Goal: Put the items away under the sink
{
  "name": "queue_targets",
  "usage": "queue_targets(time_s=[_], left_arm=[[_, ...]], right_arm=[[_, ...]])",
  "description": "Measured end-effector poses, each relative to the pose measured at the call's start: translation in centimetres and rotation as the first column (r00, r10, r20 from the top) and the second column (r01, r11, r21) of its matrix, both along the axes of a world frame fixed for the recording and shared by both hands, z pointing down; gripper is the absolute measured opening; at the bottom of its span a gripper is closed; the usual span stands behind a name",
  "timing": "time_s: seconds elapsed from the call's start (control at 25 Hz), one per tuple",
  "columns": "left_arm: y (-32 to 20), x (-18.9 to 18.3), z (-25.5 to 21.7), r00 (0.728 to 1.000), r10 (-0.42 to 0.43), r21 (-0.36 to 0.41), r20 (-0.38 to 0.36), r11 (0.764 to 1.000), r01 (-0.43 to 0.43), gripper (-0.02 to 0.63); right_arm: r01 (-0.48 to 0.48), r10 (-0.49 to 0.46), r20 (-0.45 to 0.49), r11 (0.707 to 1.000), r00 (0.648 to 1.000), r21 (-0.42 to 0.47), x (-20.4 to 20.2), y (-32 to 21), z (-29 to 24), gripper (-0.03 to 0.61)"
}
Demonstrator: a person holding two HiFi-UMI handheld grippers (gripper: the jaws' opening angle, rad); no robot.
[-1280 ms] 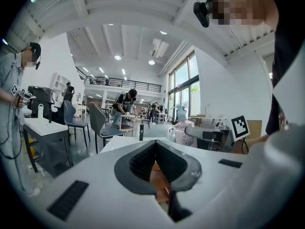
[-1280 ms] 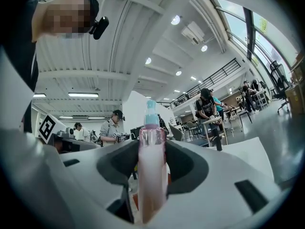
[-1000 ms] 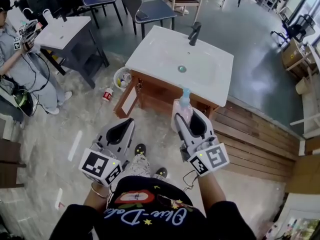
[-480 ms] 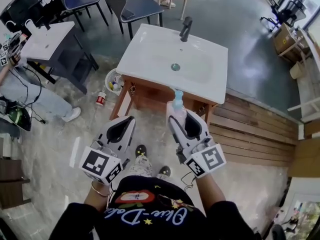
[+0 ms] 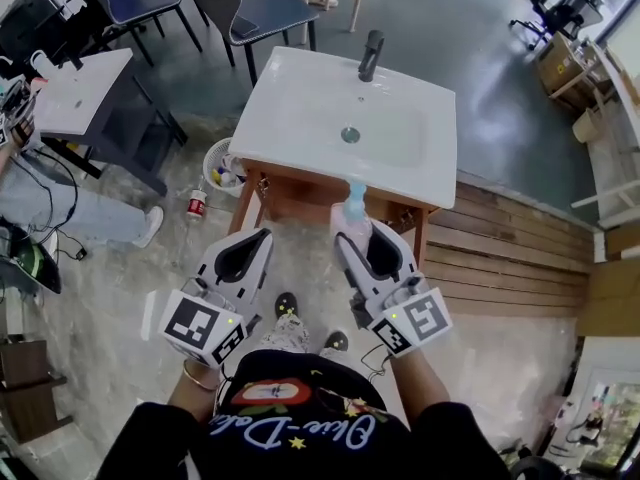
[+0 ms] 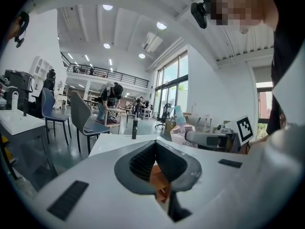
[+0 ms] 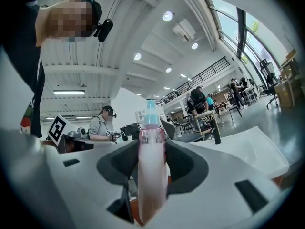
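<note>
The left gripper (image 5: 248, 243), jaws closed on nothing, and the right gripper (image 5: 357, 233), clamped on the translucent pink pump bottle (image 5: 352, 211) with a pale blue top, are now brought nearer the wooden cabinet (image 5: 300, 193) under the white basin (image 5: 290, 108); stowing is judged imminent. No bottle label is readable; pale script on the black shirt (image 5: 300, 408) is seen upside down, undeciphered.

Glossy grey concrete floor (image 5: 500, 88), brown wooden plank strip (image 5: 520, 258) at right; dark blue chairs (image 5: 265, 13) beyond; tall glazed windows (image 6: 169, 87), round ceiling lamps (image 6: 161, 26) lit.
</note>
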State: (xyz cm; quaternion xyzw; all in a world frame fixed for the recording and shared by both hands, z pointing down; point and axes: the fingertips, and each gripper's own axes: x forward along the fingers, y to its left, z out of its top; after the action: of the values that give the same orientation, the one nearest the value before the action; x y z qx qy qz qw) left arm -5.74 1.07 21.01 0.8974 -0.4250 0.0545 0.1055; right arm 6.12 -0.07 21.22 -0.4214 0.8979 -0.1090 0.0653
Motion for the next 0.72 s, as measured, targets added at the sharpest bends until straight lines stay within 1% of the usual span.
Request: queue_targets(time_s=[0.44,0.72], left_arm=[[-3.7,-1.3,1.5,0.996,0.083,-0.019,-0.016,0.996,-0.083,0.008],[-4.9,-1.7,2.7,0.994,0.110,-0.042,-0.028,0.993,-0.111,0.008]], right_arm=[[-0.073,0.073,0.012,0.997,0.997,-0.014,-1.5,-2.5,1.0,0.184],[-0.109,0.109,0.005,0.993,0.994,-0.035,-1.7,-3.1,1.9,0.184]])
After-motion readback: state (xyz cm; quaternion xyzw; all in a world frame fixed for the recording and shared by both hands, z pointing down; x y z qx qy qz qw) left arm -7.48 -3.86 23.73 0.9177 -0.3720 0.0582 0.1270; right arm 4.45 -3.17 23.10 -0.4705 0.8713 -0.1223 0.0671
